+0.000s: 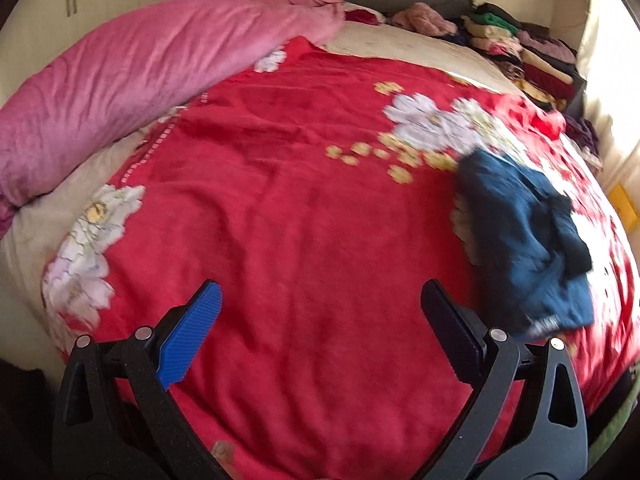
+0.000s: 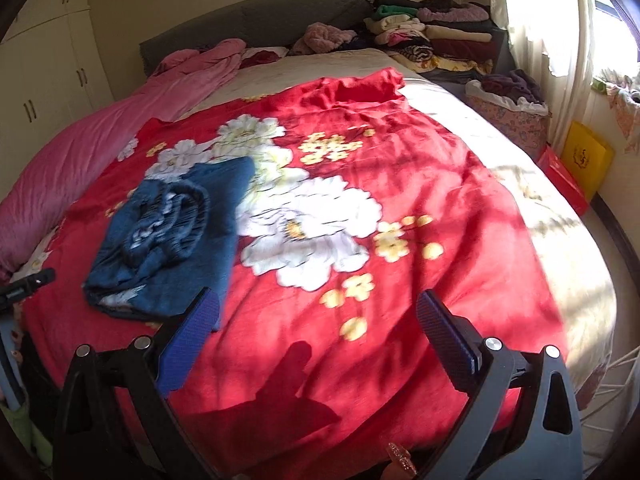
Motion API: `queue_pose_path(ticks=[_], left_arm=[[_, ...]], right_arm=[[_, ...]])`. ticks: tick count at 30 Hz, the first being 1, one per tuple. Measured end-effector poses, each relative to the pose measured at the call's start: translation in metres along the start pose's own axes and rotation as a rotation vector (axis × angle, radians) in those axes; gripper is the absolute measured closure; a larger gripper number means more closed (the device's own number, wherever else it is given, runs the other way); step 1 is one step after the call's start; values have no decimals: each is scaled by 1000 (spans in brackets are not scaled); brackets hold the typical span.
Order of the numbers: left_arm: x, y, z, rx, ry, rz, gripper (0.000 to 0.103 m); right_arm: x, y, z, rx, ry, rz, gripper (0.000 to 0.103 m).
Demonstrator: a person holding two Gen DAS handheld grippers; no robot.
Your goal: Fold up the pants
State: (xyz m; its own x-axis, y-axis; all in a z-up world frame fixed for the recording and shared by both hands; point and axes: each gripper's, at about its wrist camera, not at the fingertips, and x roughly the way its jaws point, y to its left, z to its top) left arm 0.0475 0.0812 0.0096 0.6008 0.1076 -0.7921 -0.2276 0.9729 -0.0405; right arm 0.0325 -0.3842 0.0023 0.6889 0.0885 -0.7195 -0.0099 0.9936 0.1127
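Dark blue pants (image 2: 168, 236) lie in a folded bundle on a red flowered blanket (image 2: 400, 200), waistband on top. In the left wrist view the pants (image 1: 524, 240) lie to the right, blurred. My left gripper (image 1: 320, 308) is open and empty above bare red blanket (image 1: 280, 200), left of the pants. My right gripper (image 2: 318, 312) is open and empty above the blanket, with the pants just beyond its left finger (image 2: 192, 340). A part of the left gripper shows at the far left of the right wrist view (image 2: 28, 282).
A rolled pink quilt (image 1: 120, 76) lies along the bed's left side. Stacked folded clothes (image 2: 436, 40) sit at the head of the bed, right. A fabric basket (image 2: 512, 116), a red box and a yellow box (image 2: 586, 156) stand on the floor at the right.
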Motion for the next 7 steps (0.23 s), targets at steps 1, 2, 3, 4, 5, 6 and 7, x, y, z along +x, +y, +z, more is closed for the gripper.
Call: queue_pose_path(ticks=[1, 2, 3, 4, 5, 6, 7], left_arm=[[9, 17, 14, -31, -3, 44, 9], [20, 37, 31, -65, -6, 93, 9], [32, 54, 45, -89, -5, 137, 9], [47, 73, 61, -117, -4, 192, 9], [61, 87, 75, -137, 1, 231, 9], [75, 100, 87, -160, 4, 237, 9], [88, 110, 97, -179, 1, 218, 9]], right_arm=[[9, -18, 10, 23, 6, -21, 5], [18, -35, 18, 51, 11, -53, 5], [30, -56, 29, 84, 16, -93, 5], [42, -79, 39, 122, 23, -124, 5], [55, -99, 48, 156, 33, -164, 5], [71, -122, 58, 190, 49, -199, 5], [85, -142, 66, 220, 66, -226, 5]])
